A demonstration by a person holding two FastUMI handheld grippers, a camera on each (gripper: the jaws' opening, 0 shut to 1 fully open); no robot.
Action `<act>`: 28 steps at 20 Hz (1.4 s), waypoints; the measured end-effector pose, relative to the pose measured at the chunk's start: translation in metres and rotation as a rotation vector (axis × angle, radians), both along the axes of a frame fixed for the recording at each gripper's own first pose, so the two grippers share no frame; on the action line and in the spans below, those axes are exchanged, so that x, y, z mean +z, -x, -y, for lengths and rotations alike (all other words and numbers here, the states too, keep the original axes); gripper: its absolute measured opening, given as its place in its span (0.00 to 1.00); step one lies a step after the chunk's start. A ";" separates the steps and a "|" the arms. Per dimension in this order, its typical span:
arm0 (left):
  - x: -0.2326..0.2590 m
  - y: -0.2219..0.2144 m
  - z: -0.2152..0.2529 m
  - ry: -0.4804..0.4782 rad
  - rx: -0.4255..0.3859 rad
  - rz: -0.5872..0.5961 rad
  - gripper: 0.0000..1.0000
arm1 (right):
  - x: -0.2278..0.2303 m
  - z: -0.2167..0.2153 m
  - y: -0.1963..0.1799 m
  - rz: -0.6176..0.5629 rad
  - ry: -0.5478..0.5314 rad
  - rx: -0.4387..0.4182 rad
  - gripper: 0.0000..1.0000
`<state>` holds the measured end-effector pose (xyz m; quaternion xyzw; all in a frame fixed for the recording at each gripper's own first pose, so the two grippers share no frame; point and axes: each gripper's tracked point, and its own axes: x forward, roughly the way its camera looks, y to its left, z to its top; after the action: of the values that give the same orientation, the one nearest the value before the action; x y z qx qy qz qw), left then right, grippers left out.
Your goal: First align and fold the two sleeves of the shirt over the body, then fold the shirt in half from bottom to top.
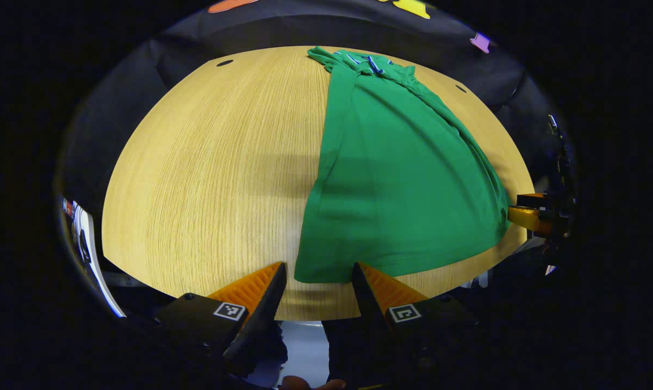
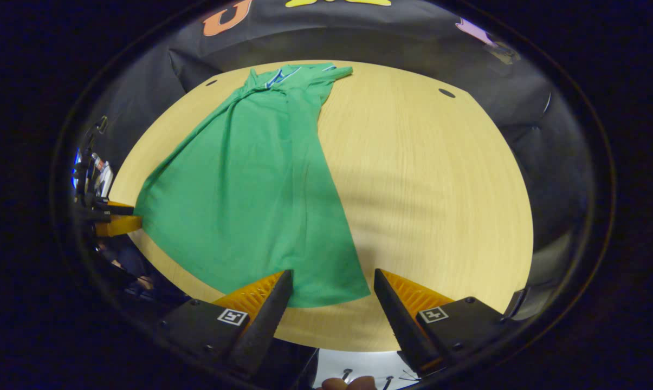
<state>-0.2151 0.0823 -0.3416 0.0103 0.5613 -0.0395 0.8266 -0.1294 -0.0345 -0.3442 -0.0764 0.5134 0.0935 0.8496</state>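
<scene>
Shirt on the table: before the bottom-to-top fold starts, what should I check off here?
1. Sleeves folded over the shirt body: ok, narrow strip.
2. Left gripper open at the left hem corner: ok.
3. Right gripper open at the right hem corner: ok.
4. Hem gripped: not ok, neither gripper has shut.
5. Hem flat on the table: ok.
6. Collar end smooth: cannot tell, it looks bunched.

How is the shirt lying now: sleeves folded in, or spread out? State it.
Sleeves folded in. The shirt lies as a narrow strip on the table, no sleeve sticking out; the bottom-to-top fold is not yet done.
</scene>
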 end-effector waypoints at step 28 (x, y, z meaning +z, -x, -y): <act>0.086 -0.045 0.031 0.224 -0.032 0.004 0.03 | 0.055 -0.019 0.002 -0.071 -0.286 -0.189 0.02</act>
<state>-0.1703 0.0516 -0.2556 -0.0731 0.5516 -0.1150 0.8229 -0.1318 -0.0152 -0.2894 0.0972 0.5293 0.0877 0.8382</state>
